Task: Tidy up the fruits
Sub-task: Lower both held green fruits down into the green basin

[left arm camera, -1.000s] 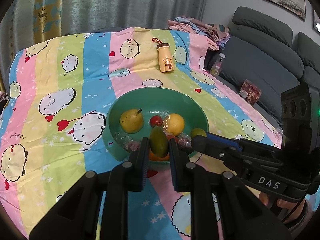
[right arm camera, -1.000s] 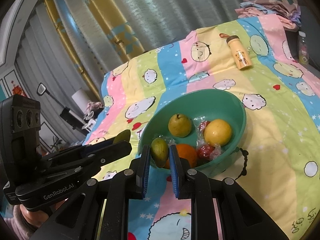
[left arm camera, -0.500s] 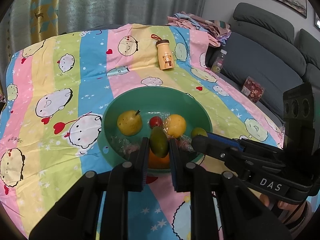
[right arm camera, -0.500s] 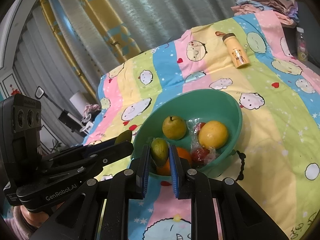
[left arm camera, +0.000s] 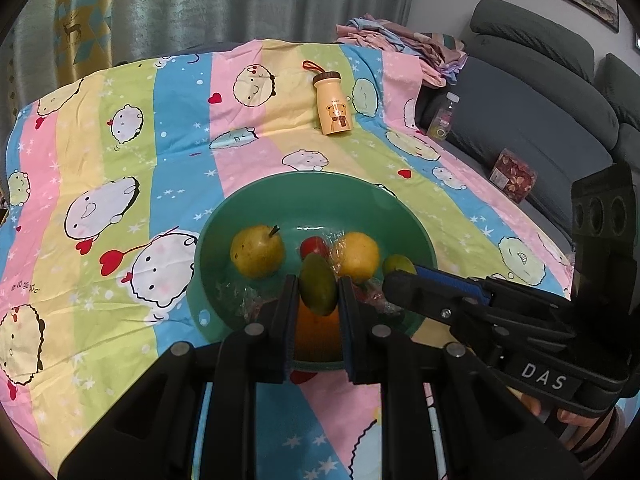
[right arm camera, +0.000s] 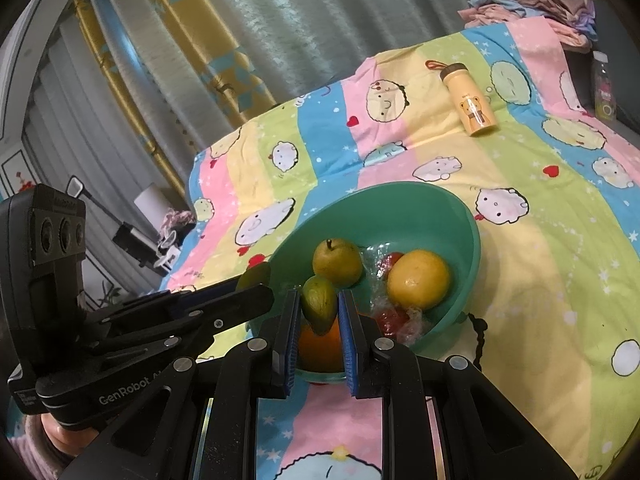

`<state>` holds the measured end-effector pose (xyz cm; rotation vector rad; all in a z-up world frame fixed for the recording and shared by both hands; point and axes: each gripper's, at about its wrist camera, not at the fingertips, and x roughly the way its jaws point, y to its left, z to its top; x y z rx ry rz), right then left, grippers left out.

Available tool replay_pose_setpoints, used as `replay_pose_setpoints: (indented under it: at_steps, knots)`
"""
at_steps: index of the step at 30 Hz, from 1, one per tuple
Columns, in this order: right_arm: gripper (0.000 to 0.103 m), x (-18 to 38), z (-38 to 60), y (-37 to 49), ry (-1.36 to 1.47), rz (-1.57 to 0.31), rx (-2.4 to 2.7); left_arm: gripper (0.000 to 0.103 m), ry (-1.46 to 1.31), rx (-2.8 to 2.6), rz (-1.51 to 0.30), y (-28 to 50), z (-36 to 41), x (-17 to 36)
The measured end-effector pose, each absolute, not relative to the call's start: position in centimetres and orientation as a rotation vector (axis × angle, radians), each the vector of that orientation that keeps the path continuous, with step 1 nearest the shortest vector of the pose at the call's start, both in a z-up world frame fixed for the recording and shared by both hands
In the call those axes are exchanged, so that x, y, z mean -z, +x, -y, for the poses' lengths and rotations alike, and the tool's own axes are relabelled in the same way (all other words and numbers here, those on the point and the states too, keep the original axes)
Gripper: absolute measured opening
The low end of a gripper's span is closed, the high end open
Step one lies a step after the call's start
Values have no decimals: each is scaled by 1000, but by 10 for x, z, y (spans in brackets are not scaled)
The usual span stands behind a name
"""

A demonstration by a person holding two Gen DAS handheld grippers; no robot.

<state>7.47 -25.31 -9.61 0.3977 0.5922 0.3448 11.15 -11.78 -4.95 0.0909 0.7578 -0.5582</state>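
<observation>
A green bowl (left arm camera: 320, 192) (right arm camera: 460, 216) on the striped cloth holds a yellow pear (left arm camera: 257, 251) (right arm camera: 337, 263), a yellow citrus (left arm camera: 359, 256) (right arm camera: 418, 280), an orange (left arm camera: 316, 334) (right arm camera: 320, 344) and wrapped red fruits (left arm camera: 313, 245) (right arm camera: 394, 320). My left gripper (left arm camera: 318, 292) is shut on a green mango (left arm camera: 318, 290) above the bowl's near rim. My right gripper (right arm camera: 319, 304) is shut on a second green mango (right arm camera: 319, 304), also above the near rim. Each gripper shows in the other's view, with its mango at the tip (left arm camera: 398, 265) (right arm camera: 254, 276).
A yellow bear bottle (left arm camera: 333, 104) (right arm camera: 470, 100) lies on the cloth beyond the bowl. A grey sofa (left arm camera: 540, 120) with a clear bottle (left arm camera: 443, 117) and a red box (left arm camera: 513, 175) stands at the right. Folded clothes (left arm camera: 404, 38) lie at the back. Curtains hang behind.
Both grippers, each still holding its mango, have moved slightly forward, over the bowl's near rim. The bowl sits a little lower and nearer in both views.
</observation>
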Motion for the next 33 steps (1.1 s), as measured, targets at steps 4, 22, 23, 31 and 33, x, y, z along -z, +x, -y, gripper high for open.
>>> replay_pose_setpoints:
  at_steps: [4,22,23,31,33]
  knots:
    - [21,97,253,75,398,-592,-345,19,97,555,-764,117,120,51]
    - [21,108,257,87,409,-608,-344,19,122,545,-801,134,128,65]
    - [21,108,257,88,408,-609,-343,19,125,544,-803,136,129,66]
    - [21,109,259,94,392,-622,-327,19,132,532,-836,145,129,74]
    - [21,109,260,95,385,-628,-322,19,135,531,-840,147,129,75]
